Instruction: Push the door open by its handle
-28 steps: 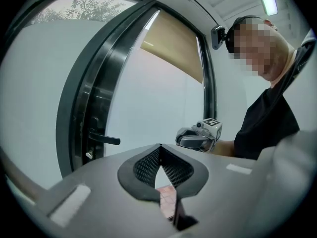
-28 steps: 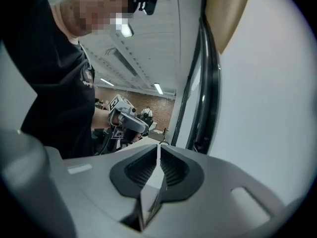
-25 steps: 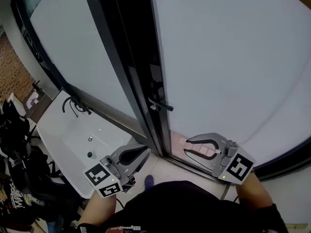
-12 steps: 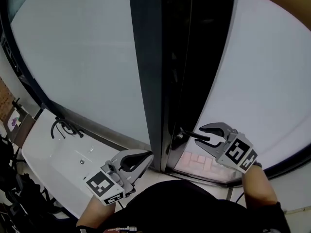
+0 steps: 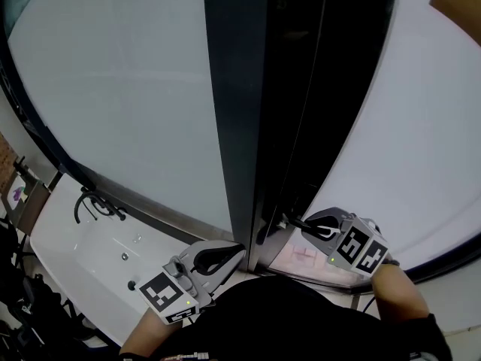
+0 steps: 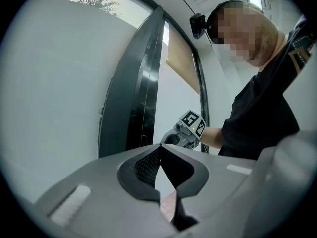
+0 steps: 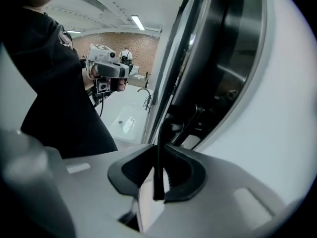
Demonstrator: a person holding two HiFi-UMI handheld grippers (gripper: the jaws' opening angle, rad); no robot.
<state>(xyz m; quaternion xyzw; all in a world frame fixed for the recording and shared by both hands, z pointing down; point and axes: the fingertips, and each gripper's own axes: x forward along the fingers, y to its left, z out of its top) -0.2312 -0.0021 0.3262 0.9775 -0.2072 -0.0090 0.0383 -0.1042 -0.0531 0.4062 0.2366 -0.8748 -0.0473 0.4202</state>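
Note:
The door has a dark frame (image 5: 240, 126) and a pale panel (image 5: 398, 126). Its black lever handle (image 5: 294, 220) sticks out low on the frame edge. My right gripper (image 5: 308, 225) points down at an angle, and its jaws have just been closing with the handle between them. In the right gripper view the thin black handle (image 7: 179, 127) runs down between the pads, and the right gripper (image 7: 158, 155) is shut on it. My left gripper (image 5: 237, 252) hangs left of the frame, near the floor. The left gripper (image 6: 161, 147) has its tips touching, with nothing in them.
A white sink (image 5: 75, 262) with a black tap (image 5: 94, 201) stands at the lower left, below a pale fixed panel (image 5: 113, 89). Pinkish floor tiles (image 5: 301, 258) show through the door gap. The person's black-clad body fills the bottom edge.
Both grippers came forward to the door. The right gripper met the handle with wide jaws, then sank lower and closed on it. The left gripper shifted a little right.

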